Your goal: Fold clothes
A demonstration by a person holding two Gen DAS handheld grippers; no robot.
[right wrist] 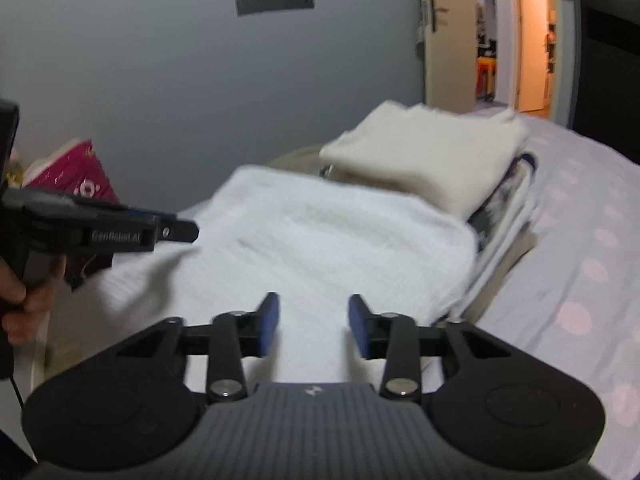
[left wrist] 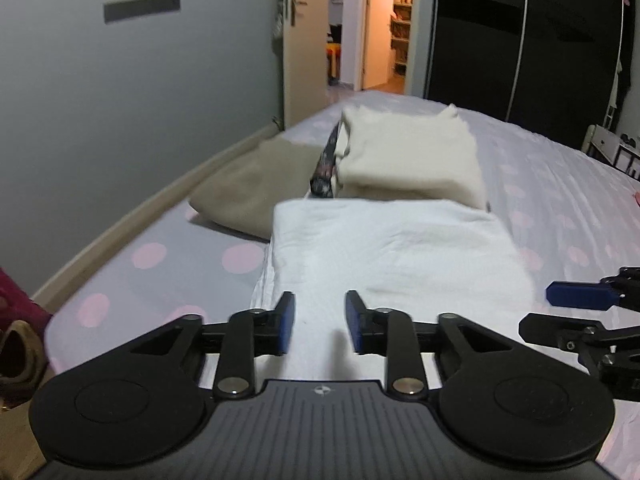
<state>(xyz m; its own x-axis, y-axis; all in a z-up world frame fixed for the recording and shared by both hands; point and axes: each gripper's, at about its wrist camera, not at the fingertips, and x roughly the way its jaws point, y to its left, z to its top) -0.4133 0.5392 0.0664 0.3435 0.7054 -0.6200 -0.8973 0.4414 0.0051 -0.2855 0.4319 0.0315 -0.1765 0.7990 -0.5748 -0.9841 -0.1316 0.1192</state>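
A white towel (left wrist: 392, 248) is seen lying folded flat on the bed (left wrist: 560, 184), just in front of a cream garment (left wrist: 408, 152) stacked on other folded clothes. It is judged soft, light and limp, best taken at a corner or a folded edge. Both the left hand-held gripper (left wrist: 320, 320) and the right hand-held gripper (right wrist: 313, 322) are held apart, with nothing between the jaws.

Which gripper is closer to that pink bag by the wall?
Left. The left gripper hangs beside the pink bag; the right gripper is over the folded white towel.
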